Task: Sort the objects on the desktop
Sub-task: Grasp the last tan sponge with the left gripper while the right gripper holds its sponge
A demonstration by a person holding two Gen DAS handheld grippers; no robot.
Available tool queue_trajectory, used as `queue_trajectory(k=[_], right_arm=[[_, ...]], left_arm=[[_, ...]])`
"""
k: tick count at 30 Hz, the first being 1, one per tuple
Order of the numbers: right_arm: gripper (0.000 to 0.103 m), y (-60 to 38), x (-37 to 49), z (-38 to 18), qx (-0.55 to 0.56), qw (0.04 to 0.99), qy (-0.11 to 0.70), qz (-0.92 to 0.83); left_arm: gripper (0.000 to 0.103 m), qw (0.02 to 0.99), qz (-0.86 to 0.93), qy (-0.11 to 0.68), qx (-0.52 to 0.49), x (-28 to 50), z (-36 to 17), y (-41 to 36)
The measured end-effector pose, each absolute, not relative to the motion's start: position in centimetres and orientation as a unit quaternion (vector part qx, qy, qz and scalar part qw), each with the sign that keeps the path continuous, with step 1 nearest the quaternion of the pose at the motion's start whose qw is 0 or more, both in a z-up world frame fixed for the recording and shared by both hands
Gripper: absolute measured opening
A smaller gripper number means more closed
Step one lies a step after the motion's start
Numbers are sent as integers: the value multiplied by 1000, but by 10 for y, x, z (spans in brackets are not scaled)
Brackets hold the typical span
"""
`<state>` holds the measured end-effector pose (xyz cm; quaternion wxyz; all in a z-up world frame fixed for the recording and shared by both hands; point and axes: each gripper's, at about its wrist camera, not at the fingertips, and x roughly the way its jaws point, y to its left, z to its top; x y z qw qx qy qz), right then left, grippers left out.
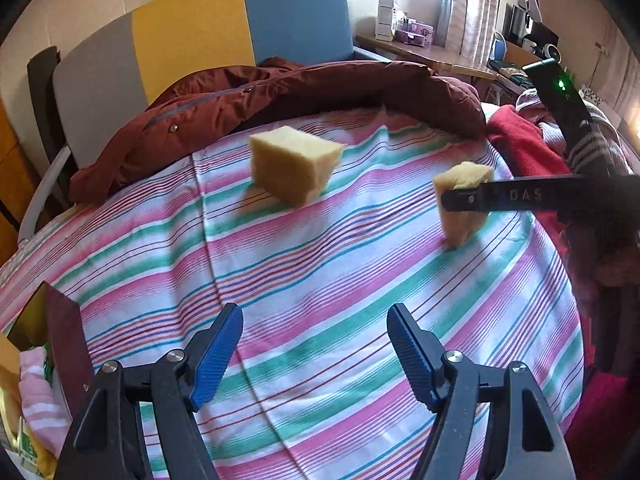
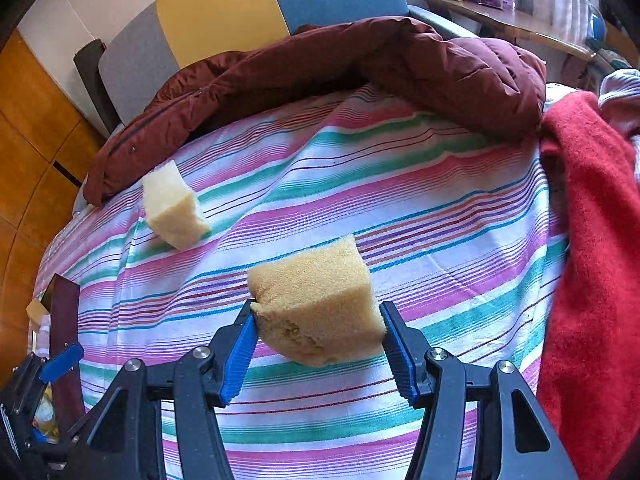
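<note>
Two yellow foam sponge blocks are on the striped bedsheet. My right gripper is shut on one sponge block, its blue pads pressing both sides; from the left wrist view this same block sits at the right with the right gripper's black finger across it. The other sponge block lies free at the sheet's middle back; in the right wrist view it is at the left. My left gripper is open and empty above the near part of the sheet.
A dark red jacket lies along the back of the sheet. Red cloth is piled at the right. A dark brown box holding soft items stands at the left front. A grey, yellow and blue headboard is behind.
</note>
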<state>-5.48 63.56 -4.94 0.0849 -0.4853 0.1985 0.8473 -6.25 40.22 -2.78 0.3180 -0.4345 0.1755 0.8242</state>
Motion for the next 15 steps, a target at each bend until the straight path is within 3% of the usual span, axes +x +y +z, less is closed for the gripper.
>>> queue_trajectory(k=[10, 15], right_arm=[[60, 632, -58, -49, -490, 84, 186, 847], [60, 631, -61, -50, -493, 83, 177, 848]], left_arm=[[75, 330, 771, 8, -545, -128, -31, 411], [76, 307, 768, -37, -561, -160, -27, 423]])
